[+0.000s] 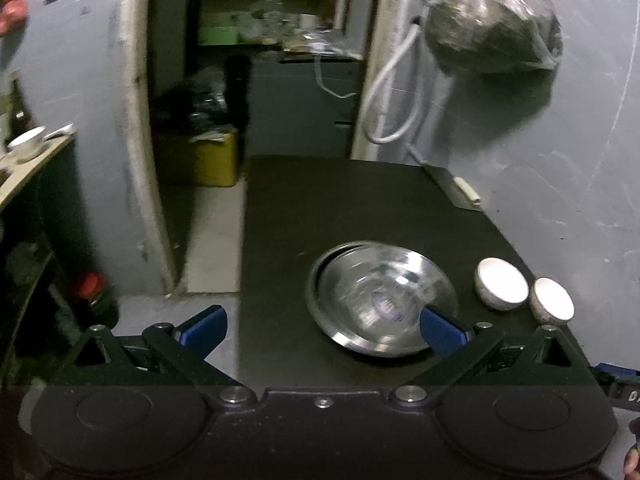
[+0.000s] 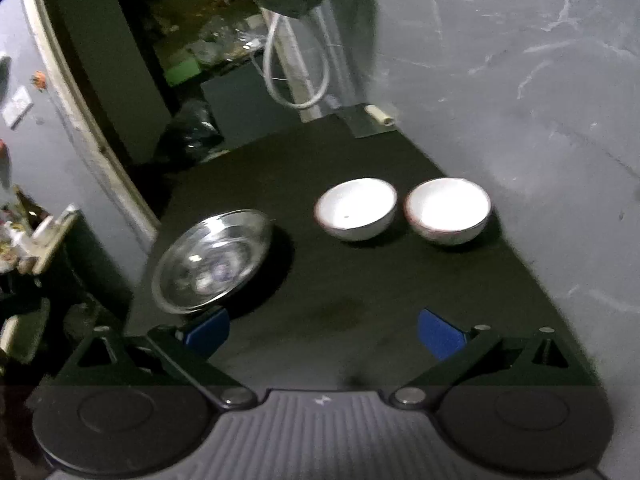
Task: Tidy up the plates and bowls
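Observation:
A stack of shiny steel plates (image 1: 382,298) rests on the black table (image 1: 320,208), the upper plate sitting slightly off-centre on the lower one. Two white bowls stand to its right, one (image 1: 500,284) beside the other (image 1: 552,300). My left gripper (image 1: 322,326) hangs wide open above the table's near edge, with nothing between its blue pads (image 1: 440,330). In the right wrist view the steel plates (image 2: 214,260) lie at the left, with the two white bowls (image 2: 356,208) (image 2: 447,210) side by side further back. My right gripper (image 2: 324,334) is wide open over bare table.
A grey wall (image 2: 540,120) runs along the table's right side. A cleaver with a pale handle (image 2: 374,120) lies at the far right corner. A full plastic bag (image 1: 492,24) hangs above the far end. A side shelf with dishes (image 1: 28,148) and a red-capped bottle (image 1: 92,292) stand at the left.

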A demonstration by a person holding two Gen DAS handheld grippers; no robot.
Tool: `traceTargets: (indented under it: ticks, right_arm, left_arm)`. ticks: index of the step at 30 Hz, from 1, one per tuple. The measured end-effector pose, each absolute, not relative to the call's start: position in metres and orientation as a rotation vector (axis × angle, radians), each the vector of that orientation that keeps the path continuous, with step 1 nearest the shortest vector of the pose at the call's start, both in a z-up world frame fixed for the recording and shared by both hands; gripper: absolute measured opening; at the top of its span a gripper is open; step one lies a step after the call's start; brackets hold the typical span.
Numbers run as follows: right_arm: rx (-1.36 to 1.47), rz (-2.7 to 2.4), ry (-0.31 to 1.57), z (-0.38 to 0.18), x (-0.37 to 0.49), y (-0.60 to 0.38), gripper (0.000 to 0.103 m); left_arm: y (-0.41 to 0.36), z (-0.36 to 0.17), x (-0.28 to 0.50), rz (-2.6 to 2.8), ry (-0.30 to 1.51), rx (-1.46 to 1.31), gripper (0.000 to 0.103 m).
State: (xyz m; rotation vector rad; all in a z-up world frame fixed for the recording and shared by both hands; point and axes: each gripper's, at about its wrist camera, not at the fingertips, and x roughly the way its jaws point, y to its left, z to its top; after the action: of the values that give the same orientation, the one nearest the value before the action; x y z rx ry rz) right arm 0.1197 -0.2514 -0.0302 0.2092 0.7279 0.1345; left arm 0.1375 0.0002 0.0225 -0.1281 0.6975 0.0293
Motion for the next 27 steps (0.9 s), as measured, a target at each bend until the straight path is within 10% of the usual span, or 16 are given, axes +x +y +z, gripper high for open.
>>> traceTargets:
  ticks: [27]
  right_arm:
    - [0.558,0.196,0.854,-0.085,0.239,-0.307,0.093]
  left_arm:
    - [-0.147,-0.055,0.356,-0.388,0.880,0.225,0.102]
